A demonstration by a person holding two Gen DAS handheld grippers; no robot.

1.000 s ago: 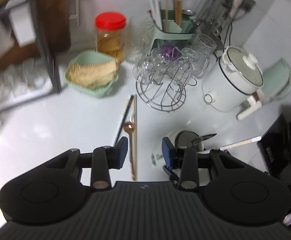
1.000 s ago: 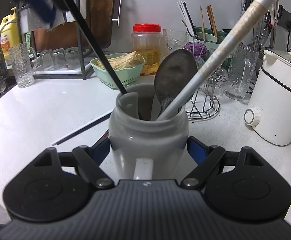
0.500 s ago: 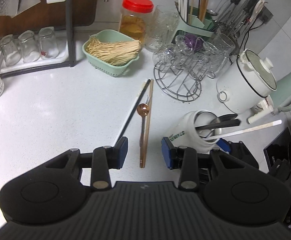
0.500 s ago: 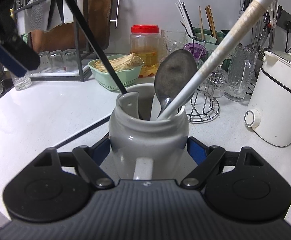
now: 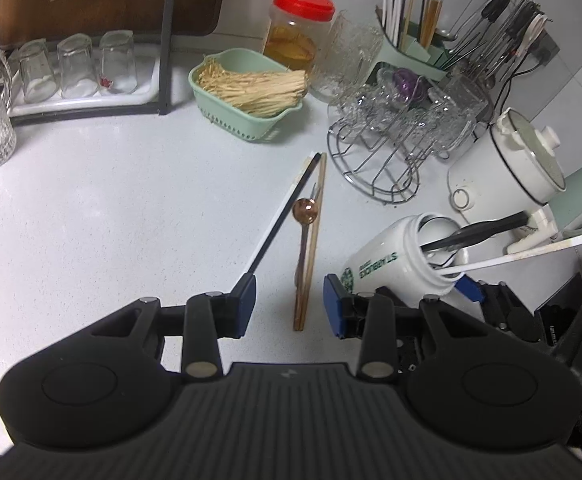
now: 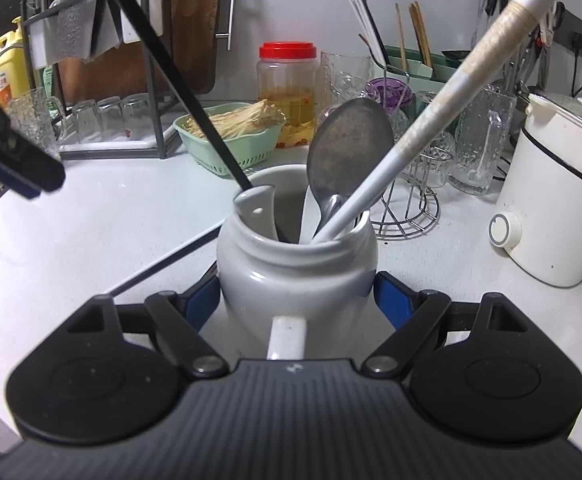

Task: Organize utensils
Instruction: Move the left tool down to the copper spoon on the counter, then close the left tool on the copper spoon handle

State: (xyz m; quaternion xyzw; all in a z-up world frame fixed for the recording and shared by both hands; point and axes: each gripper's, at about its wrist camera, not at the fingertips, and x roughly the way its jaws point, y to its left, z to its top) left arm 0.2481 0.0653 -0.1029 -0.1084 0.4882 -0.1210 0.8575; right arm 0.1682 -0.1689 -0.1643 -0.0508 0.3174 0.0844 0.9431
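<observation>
2 fisheye wrist views over 1 counter (image 5: 91,220).

Left: from above, angled steeply down past the left tool (image 5: 289,300) onto the worktop, at middling height. Right: lower and flatter, pressed close against the white mug (image 6: 297,268) between the right tool (image 6: 297,292) fingers, facing the back wall. Shared: mug, green basket (image 5: 247,120), red-lidded jar (image 6: 289,92), wire glass rack (image 5: 383,160), white cooker (image 6: 555,200).

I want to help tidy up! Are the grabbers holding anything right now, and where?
The right gripper clamps the white mug by its sides. The left gripper holds nothing.
</observation>
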